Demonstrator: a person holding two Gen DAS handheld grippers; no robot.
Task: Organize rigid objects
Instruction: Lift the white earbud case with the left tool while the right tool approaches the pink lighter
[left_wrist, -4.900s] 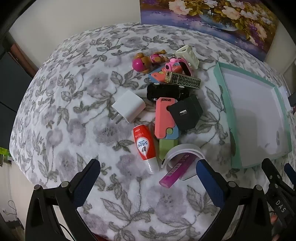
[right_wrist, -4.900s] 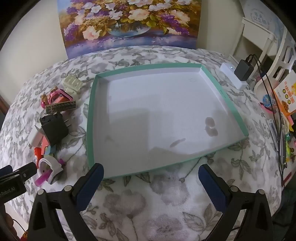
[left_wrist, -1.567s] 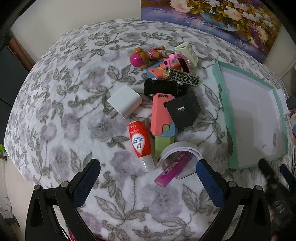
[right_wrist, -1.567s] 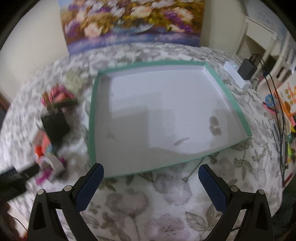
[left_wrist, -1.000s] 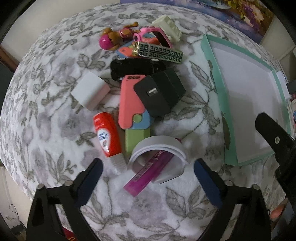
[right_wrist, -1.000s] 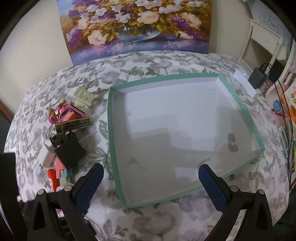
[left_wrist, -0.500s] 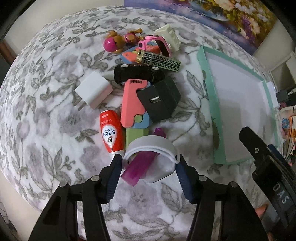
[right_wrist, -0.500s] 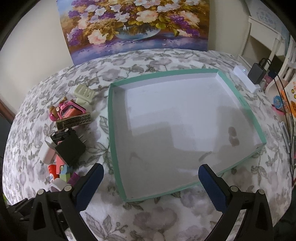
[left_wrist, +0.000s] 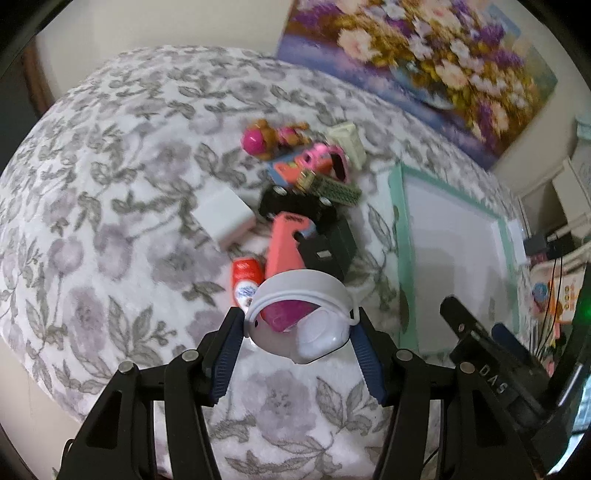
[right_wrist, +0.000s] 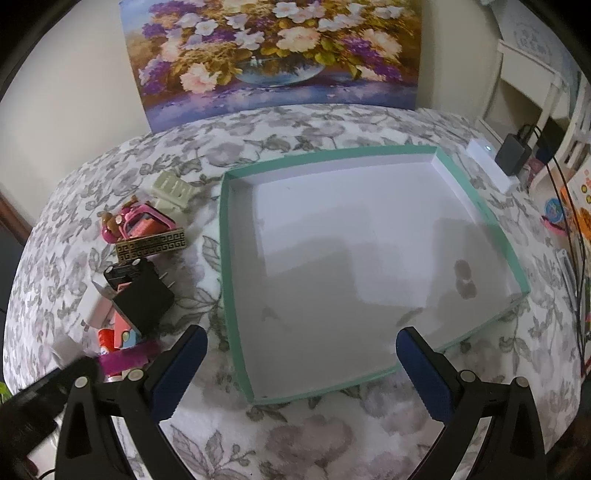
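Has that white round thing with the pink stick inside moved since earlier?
Yes. The white round thing left the cloth beside the red tube; the left gripper holds it raised.

A floral-covered table (right_wrist: 303, 428) carries a green-rimmed tray (right_wrist: 226, 280) beside a clutter of small objects (left_wrist: 295, 206).

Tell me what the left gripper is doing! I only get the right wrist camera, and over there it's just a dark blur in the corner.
Observer: The left gripper is shut on a white rounded holder, one finger on each side.
Operator: Is anything inside it?
Observer: Yes, a magenta piece sits inside the holder's open front.
Operator: And the black charger, what's on the side I can't see?
Observer: The black charger has a USB port on the face turned toward the left camera.
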